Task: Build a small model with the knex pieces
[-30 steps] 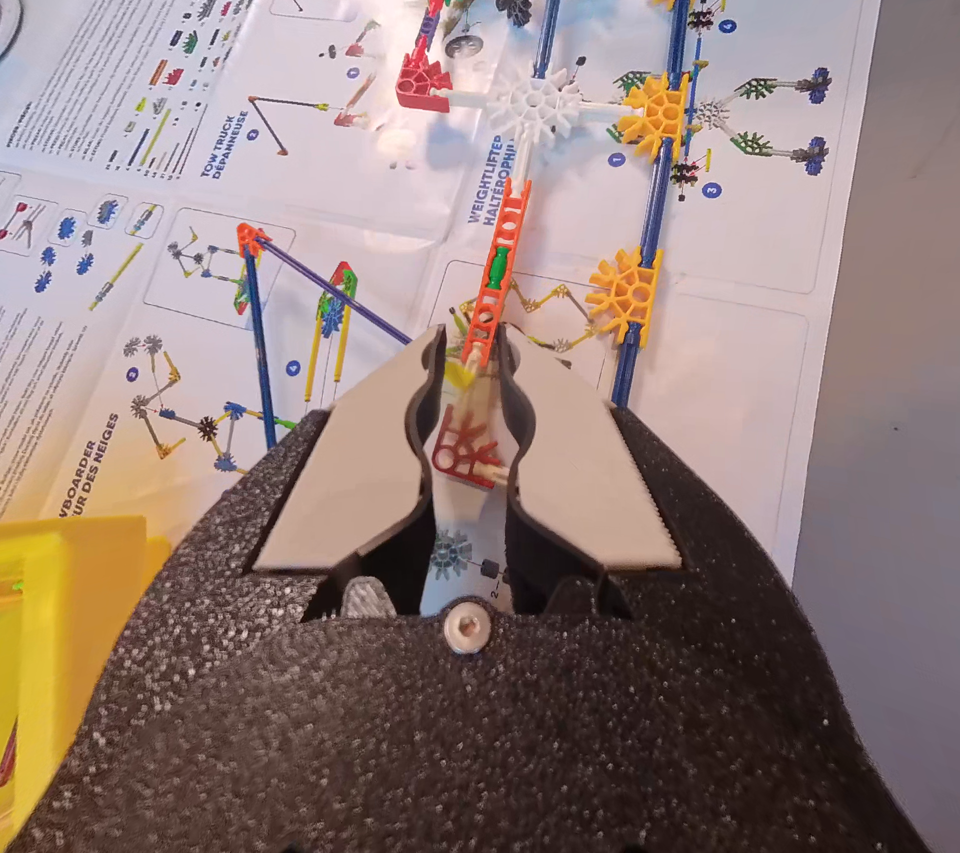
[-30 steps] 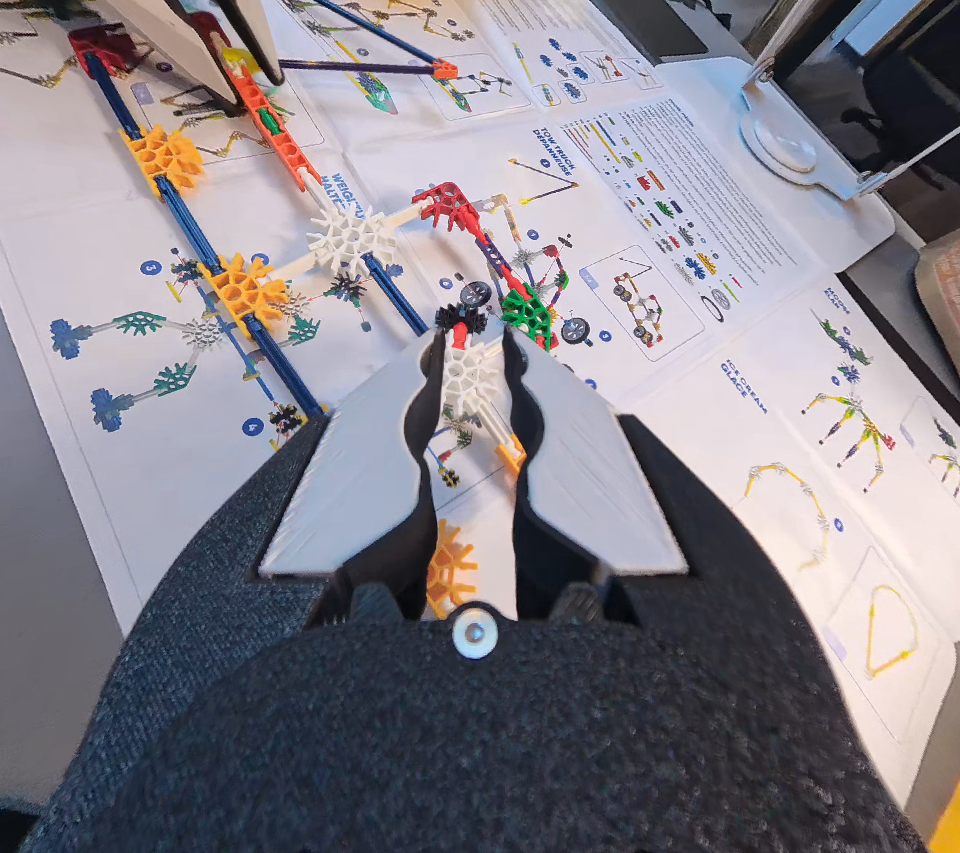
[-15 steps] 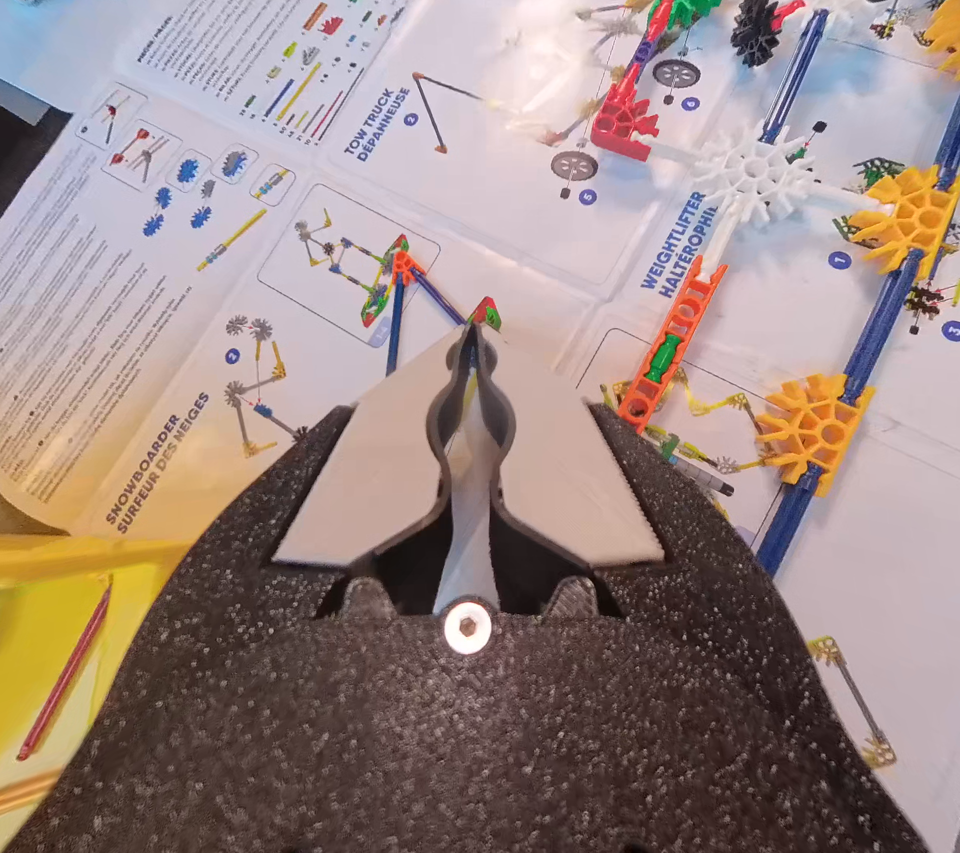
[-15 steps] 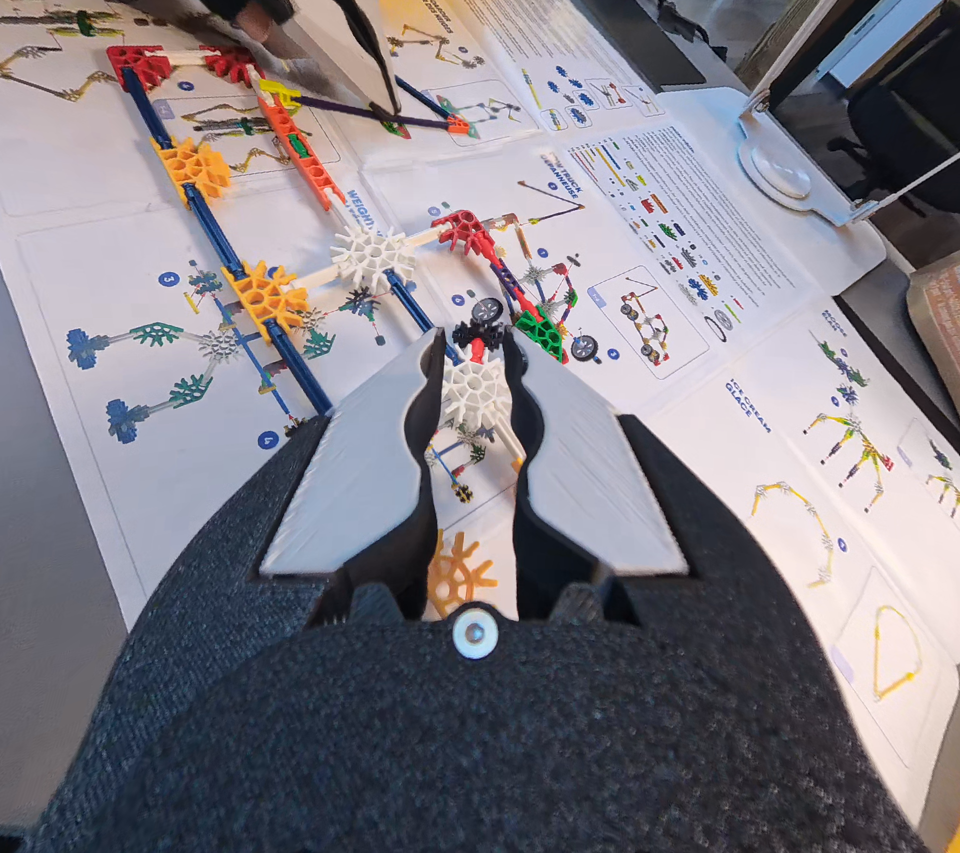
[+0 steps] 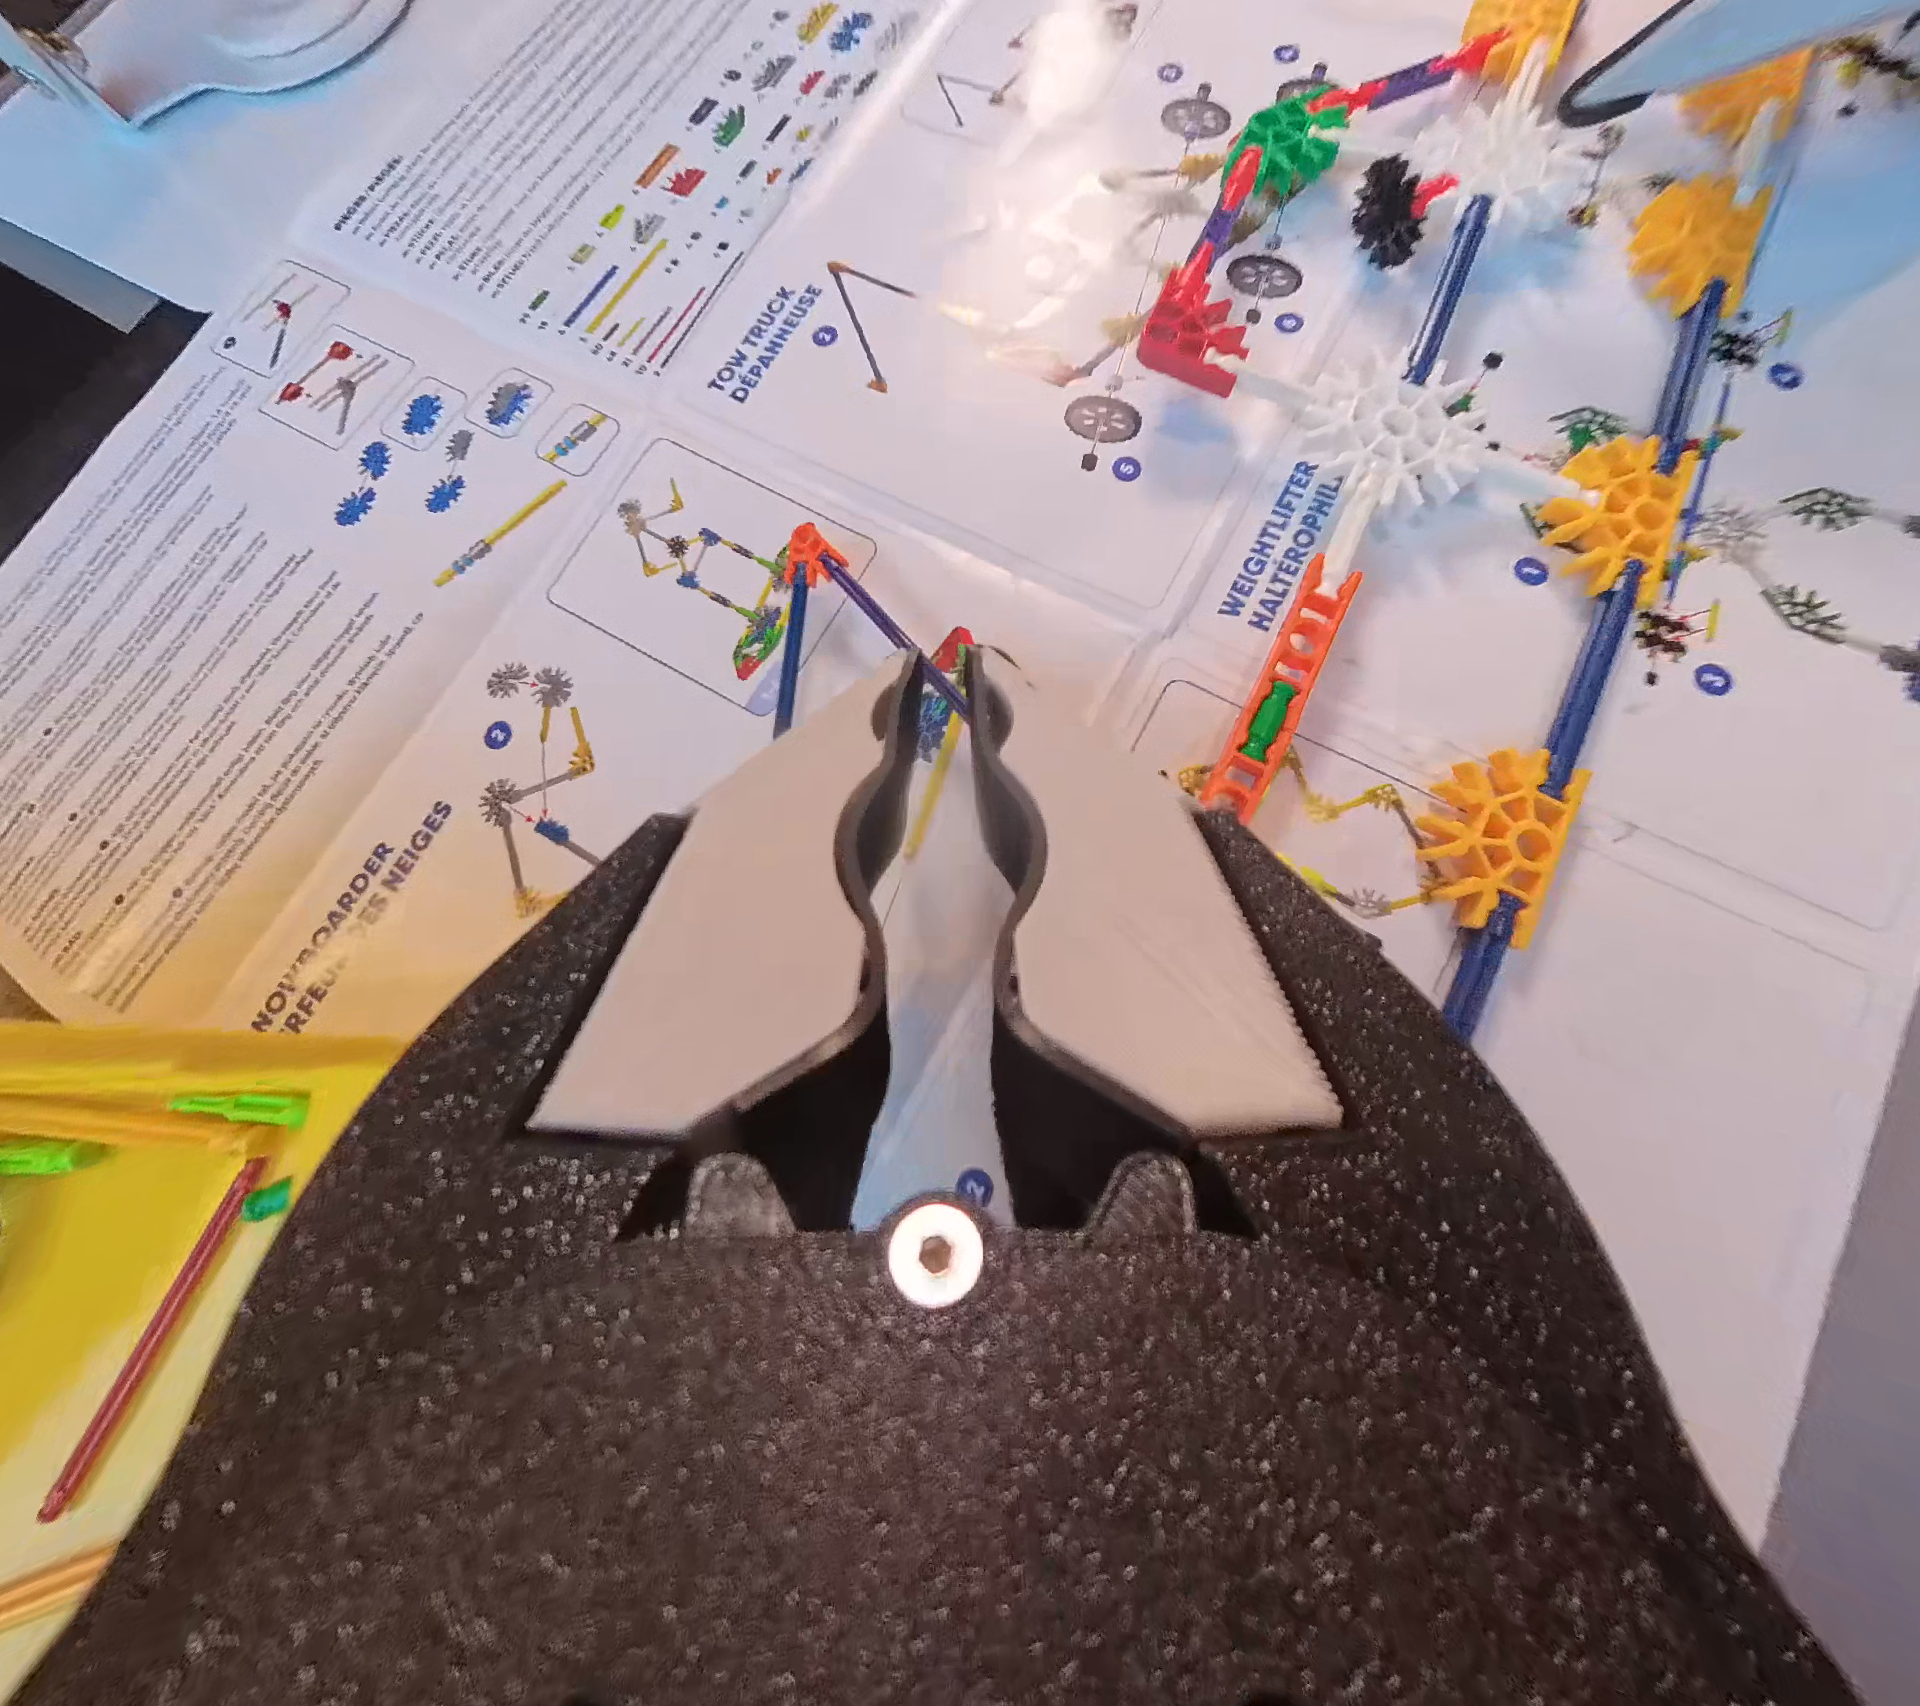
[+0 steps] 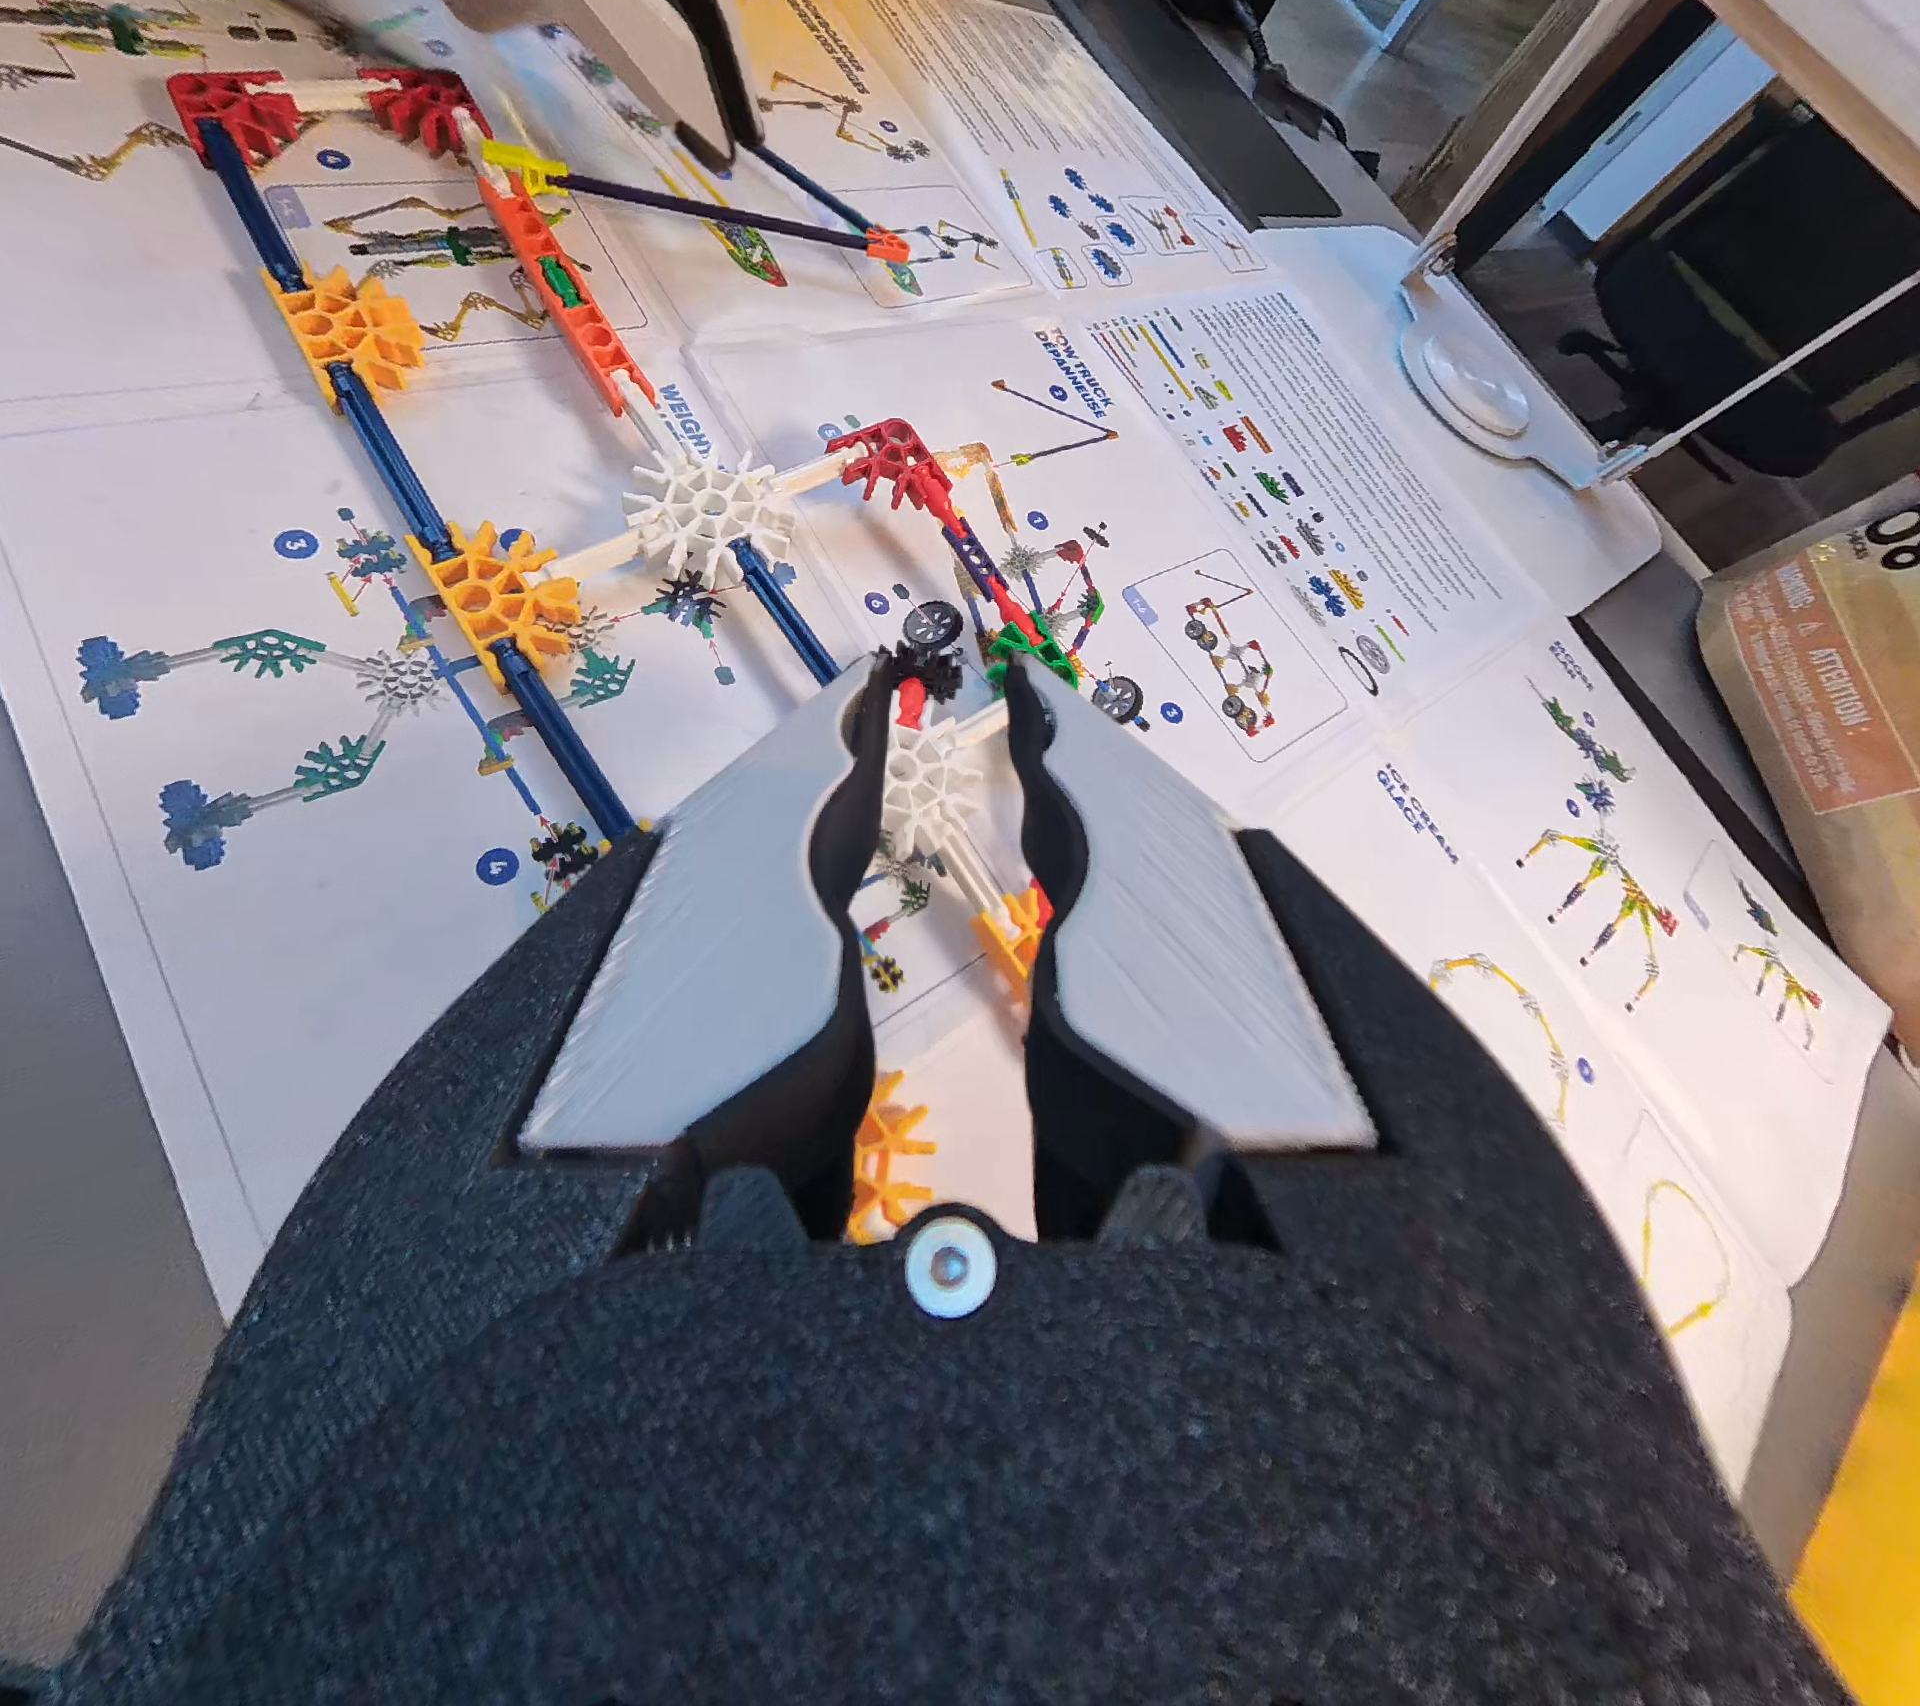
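Note:
My left gripper point(image 5: 940, 669) hovers over a thin purple rod point(image 5: 862, 607) that runs from a small orange connector point(image 5: 808, 550). Its jaws stand slightly apart and the rod shows between the tips, not pinched. A blue rod point(image 5: 792, 648) leaves the same connector. In the right wrist view this gripper point(image 6: 717, 150) comes down from the top. My right gripper point(image 6: 945, 680) is shut on a white snowflake connector point(image 6: 928, 783) of the flat rod-and-connector build; a black connector point(image 6: 928, 674) sits at its tips. The right gripper point(image 5: 1543, 46) also shows in the left wrist view.
The build lies on a large printed instruction sheet point(image 5: 987, 513), with an orange ladder piece point(image 5: 1283, 690) and yellow connectors point(image 5: 1496, 835) to my right. A yellow box point(image 5: 94, 1293) with loose rods is at the left. A white stand base point(image 6: 1486, 389) and a cardboard box point(image 6: 1829, 690) lie beyond the sheet. About 15 cm separates my left fingertips from my right. It is some 6 cm from my left tips to the orange ladder piece point(image 5: 1283, 690).
My left gripper left the end of the orange ladder piece, swung left to the purple rod, closed its jaws on nothing, then parted them a little. The right gripper kept its hold and hardly moved.

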`<state>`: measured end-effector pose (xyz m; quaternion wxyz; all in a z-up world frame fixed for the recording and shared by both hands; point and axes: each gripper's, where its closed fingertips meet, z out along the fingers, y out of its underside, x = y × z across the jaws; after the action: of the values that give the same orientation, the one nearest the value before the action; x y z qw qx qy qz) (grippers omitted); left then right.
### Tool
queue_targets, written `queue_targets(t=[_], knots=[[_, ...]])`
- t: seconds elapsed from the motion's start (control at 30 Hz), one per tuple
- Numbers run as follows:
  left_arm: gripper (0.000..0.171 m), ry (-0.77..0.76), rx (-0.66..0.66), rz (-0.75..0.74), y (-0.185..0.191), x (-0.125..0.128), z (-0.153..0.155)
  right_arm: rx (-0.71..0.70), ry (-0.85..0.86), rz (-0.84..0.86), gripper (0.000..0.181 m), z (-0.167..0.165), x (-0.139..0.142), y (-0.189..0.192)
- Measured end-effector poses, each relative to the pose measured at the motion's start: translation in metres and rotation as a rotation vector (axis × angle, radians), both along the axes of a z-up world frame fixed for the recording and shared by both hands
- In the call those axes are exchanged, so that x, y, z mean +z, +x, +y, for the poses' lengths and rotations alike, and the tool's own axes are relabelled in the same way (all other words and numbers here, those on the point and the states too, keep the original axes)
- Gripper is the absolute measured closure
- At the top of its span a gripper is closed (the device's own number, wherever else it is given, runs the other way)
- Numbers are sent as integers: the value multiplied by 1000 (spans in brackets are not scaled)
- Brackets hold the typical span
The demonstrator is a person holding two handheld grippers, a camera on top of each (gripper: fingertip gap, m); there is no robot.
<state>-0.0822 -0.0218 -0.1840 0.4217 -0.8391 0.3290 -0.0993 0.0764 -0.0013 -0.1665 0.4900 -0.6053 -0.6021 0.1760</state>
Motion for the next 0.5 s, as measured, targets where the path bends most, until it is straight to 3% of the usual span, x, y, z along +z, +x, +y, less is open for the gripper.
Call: queue_targets(t=[0.13,0.23,0.5], knots=[[160,-15,-95,-29,-6,13,-29,-3,-6,18,160,3,2,3],[155,-35,-196,2,-10,5,-54,35,-17,30,160,-4,2,-2],[157,-73,-260,108,-6,-23,-65,107,14,1,160,-21,3,-8]])
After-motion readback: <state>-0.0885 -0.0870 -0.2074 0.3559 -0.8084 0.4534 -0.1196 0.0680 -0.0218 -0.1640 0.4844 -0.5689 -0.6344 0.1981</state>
